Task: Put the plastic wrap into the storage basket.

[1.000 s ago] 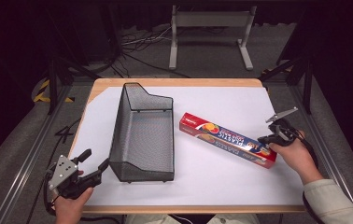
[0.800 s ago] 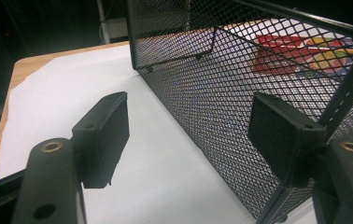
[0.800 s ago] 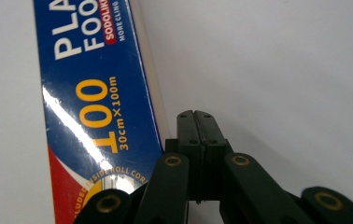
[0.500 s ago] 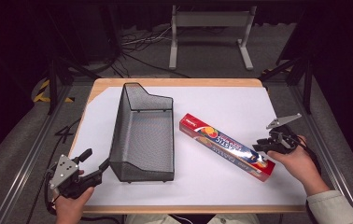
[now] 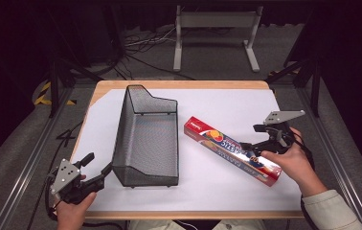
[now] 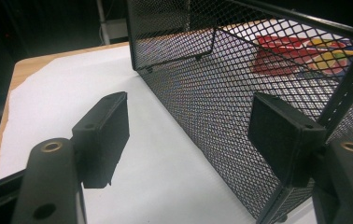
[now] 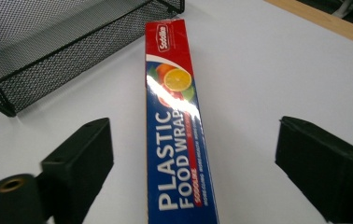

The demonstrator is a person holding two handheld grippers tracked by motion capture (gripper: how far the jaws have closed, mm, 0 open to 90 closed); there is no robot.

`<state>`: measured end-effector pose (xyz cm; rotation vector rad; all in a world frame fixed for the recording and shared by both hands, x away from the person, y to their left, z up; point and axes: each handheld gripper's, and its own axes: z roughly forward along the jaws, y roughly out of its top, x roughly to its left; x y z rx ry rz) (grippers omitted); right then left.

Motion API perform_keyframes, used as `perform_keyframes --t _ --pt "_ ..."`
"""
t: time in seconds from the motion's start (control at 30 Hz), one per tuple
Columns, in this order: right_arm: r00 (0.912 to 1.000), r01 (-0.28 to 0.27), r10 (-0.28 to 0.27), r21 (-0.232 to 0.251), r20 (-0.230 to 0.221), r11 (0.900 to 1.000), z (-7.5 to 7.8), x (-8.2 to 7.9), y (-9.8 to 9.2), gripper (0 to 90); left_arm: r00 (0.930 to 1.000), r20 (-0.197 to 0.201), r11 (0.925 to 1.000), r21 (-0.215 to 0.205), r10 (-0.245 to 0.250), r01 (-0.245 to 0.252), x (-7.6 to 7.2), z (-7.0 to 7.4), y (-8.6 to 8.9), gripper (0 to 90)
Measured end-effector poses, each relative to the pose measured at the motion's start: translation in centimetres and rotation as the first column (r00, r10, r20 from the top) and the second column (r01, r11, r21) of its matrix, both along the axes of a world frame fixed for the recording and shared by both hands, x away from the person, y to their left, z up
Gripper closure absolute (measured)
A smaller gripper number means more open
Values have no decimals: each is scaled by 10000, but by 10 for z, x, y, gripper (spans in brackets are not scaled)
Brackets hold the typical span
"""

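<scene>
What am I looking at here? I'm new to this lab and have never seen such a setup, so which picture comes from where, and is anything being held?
No robot here: a person holds a hand-held tool with two black jaws in each hand. The high view looks down on the table from above. The left gripper sits at its near left corner, the right gripper at the right. The other two pictures come from cameras riding on each tool, looking along its jaws. On the white sheet stand a black mesh basket and a long box of plastic food wrap. The left jaws stand open beside the basket's corner. The right jaws have just been opening and stand wide, with the box between them but untouched. Nothing is held.
</scene>
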<state>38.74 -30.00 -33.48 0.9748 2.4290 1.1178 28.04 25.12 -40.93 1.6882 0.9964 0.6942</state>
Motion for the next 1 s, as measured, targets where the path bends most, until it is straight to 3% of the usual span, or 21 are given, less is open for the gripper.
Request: perform_keyframes --t 0.03,0.23,0.33,0.5,0.57,0.7,0.73,1.0 --pt "9985 -375 374 -17 -392 9993 1 2 10 123 10000 3 10000 -5 0 0 0 0 0 300" --pt "9959 -716 682 -583 -593 9957 -5 12 32 162 10000 7 10000 -7 11 -11 0 0 1 300" --pt "9933 -698 602 -975 -987 9928 -15 21 41 167 10000 -1 10000 -13 27 -27 0 0 1 300" --pt "9780 -911 605 -1479 -1996 9848 -36 37 49 157 10000 3 10000 -28 35 -35 0 0 2 300" --pt "9715 -891 433 -1897 -2329 9778 -50 44 53 161 10000 19 10000 -50 50 -49 0 0 2 300" --pt "9692 -925 385 -2147 -2433 9723 -58 46 55 160 10000 10 10000 -53 55 -55 0 0 2 300" --pt "9649 -942 297 -2382 -2610 9666 -65 47 57 157 10000 8 10000 -49 56 -56 0 0 2 300" --pt "9587 -957 59 -3030 -2843 9482 -73 47 61 200 10000 -17 10000 -8 71 -71 0 0 2 300"
